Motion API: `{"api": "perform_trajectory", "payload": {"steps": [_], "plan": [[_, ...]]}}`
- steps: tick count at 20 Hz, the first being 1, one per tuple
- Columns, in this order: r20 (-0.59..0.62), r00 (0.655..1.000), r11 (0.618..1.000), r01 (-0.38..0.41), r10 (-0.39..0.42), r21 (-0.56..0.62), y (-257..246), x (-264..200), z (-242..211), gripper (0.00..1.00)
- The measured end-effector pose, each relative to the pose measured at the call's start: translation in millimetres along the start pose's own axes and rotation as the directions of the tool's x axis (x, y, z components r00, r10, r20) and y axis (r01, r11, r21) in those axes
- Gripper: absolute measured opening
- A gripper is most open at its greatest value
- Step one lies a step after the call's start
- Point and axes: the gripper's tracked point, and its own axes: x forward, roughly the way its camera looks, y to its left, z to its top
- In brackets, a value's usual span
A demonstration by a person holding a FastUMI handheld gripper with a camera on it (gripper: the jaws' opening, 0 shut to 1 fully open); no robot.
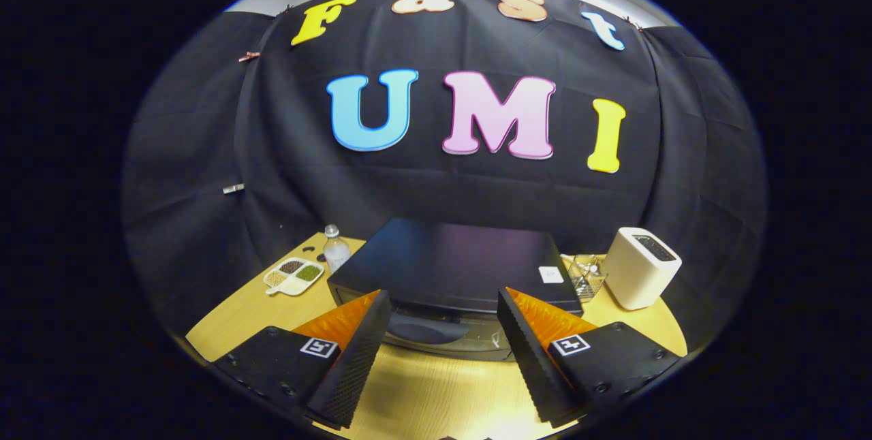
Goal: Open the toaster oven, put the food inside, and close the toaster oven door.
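Observation:
A black toaster oven (449,263) stands on the wooden table (436,392), seen from above its front. Its glass door (443,334) faces me and looks closed, with a dark handle across the top of the glass. My gripper (444,304) is open, its two fingers spread wide, one on each side of the door's front, raised above the table. Nothing lies between the fingers. Their tips sit just in front of the oven's top front edge.
Left of the oven lie a white divided dish (294,276) with grains and a small clear bottle (334,248). To the right stand a wire basket (587,275) and a white toaster-like box (640,268). Black cloth wall rises behind the table.

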Motion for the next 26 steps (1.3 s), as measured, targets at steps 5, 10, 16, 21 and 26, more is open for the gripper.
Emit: {"api": "perform_trajectory", "payload": {"steps": [5,10,16,21,26], "plan": [[0.127,0.989,0.997,0.067,-0.07,0.024,-40.0,-59.3,53.3,0.97],[0.144,0.981,0.991,0.119,-0.127,0.063,-65.5,-118.8,50.6,0.97],[0.136,0.974,0.982,0.167,-0.179,0.094,-85.6,-154.8,39.4,0.97],[0.147,0.973,0.982,0.162,-0.176,0.1,-86.8,-157.6,49.0,0.97],[0.151,0.978,0.988,0.133,-0.144,0.082,-75.5,-154.7,50.0,0.97]]}}
